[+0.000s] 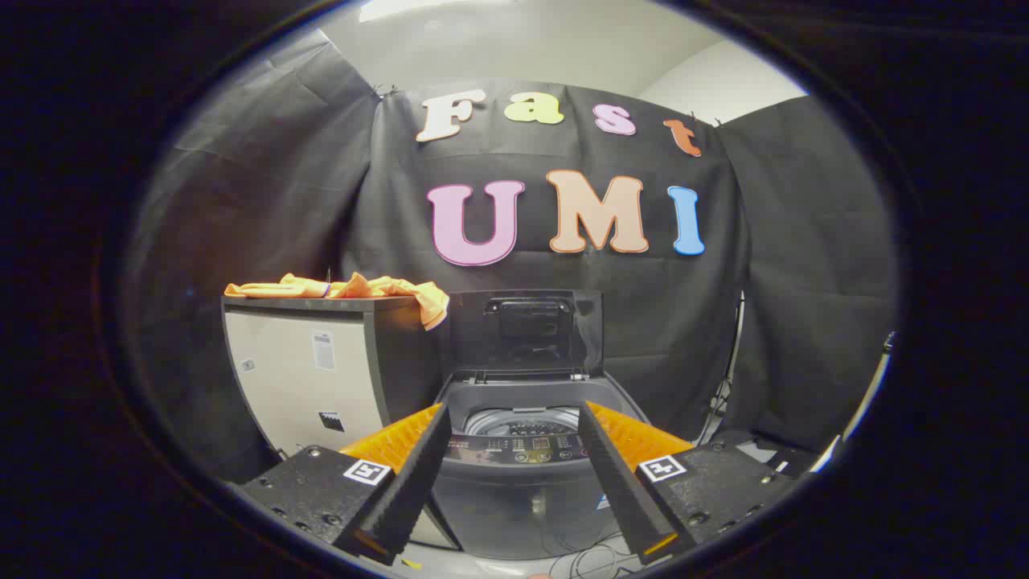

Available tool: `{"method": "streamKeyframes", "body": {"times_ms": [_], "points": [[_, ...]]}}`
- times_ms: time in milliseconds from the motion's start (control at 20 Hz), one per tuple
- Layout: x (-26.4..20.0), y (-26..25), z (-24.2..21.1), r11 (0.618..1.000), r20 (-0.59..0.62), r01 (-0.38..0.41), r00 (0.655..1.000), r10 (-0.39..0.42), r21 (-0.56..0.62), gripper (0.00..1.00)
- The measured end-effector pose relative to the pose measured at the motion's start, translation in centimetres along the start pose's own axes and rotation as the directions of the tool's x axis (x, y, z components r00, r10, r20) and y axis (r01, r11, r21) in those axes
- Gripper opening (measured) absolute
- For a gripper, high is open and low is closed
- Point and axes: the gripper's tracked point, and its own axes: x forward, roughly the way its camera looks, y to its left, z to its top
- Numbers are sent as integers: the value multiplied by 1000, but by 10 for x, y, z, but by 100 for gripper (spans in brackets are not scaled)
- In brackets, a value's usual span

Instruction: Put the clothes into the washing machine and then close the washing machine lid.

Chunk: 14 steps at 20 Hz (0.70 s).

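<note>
Nothing loaded yet: my gripper (pixel 510 450) gapes wide, empty. Orange clothes (pixel 354 288) lie beyond-left on the cabinet (pixel 305 370); the washing machine (pixel 522 450) ahead stands lid (pixel 526 330) up.

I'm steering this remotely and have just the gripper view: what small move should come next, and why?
Probably swing the gripper toward the orange clothes lying on top of the cabinet beside the washing machine. The fingers are spread open with nothing between them, pointed at the machine, whose lid already stands upright, open. The clothes are not yet picked up, so reaching for them comes first.
</note>
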Motion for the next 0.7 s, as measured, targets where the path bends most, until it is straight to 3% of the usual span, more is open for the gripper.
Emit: {"method": "streamKeyframes", "body": {"times_ms": [700], "points": [[8,17,-1,999,-16,8,1000,-7,52,96]]}}
